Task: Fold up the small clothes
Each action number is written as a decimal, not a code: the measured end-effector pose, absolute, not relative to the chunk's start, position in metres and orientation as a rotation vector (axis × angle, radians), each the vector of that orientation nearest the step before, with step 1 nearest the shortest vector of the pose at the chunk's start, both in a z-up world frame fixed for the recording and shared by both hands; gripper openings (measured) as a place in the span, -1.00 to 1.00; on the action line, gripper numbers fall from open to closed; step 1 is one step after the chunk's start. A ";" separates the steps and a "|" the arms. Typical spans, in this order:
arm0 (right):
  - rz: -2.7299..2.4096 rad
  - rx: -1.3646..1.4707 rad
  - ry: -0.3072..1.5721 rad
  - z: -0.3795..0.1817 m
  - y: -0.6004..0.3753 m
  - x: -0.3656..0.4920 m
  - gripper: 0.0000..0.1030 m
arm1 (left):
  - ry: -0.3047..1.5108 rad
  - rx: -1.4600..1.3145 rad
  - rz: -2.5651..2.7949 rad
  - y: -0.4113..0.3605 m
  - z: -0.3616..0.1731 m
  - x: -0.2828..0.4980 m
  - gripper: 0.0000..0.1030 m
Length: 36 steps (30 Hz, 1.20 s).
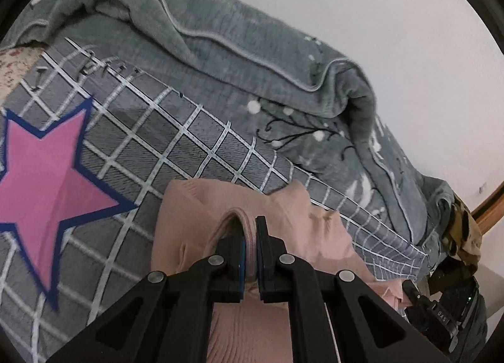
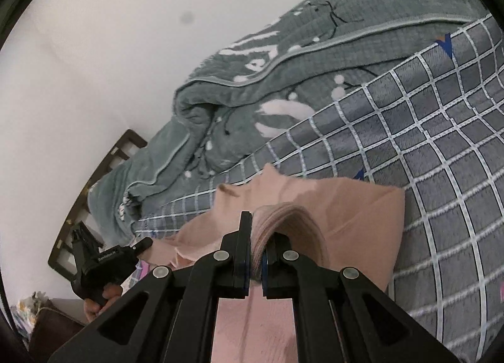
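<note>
A small pink knit garment (image 1: pixel 283 211) lies on a grey checked bedsheet (image 1: pixel 195 145). My left gripper (image 1: pixel 251 233) is shut on a ribbed edge of the garment, which bunches between the jaws. In the right wrist view the same pink garment (image 2: pixel 356 205) spreads ahead, and my right gripper (image 2: pixel 258 230) is shut on another ribbed edge of it. The other gripper shows at the lower right of the left wrist view (image 1: pixel 441 312) and at the lower left of the right wrist view (image 2: pixel 94 256), held by a hand.
A rumpled grey-green blanket (image 1: pixel 252 48) lies along the white wall behind the sheet. A pink star with a blue border (image 1: pixel 41 174) is printed on the sheet at left. A dark wooden bed frame (image 2: pixel 104 167) stands at the left of the right wrist view.
</note>
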State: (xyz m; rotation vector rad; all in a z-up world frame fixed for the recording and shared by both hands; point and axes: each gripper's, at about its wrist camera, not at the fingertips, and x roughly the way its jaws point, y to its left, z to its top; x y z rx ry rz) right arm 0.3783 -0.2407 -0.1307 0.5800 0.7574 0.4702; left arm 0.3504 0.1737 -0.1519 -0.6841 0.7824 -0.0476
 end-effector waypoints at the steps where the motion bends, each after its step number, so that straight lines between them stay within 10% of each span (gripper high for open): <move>1: 0.459 0.583 0.763 -0.134 -0.242 0.384 -0.90 | 0.788 -0.694 -0.055 0.174 -0.154 0.355 -0.87; 5: 0.395 0.560 0.821 -0.150 -0.244 0.409 -0.45 | 0.801 -0.684 -0.035 0.173 -0.159 0.372 -0.21; 27: 0.259 0.148 0.842 -0.154 -0.233 0.374 -0.42 | 0.816 -0.468 0.003 0.153 -0.162 0.348 -0.20; 36: 0.318 0.202 0.833 -0.144 -0.250 0.300 -0.09 | 0.751 -0.410 0.043 0.148 -0.156 0.281 -0.15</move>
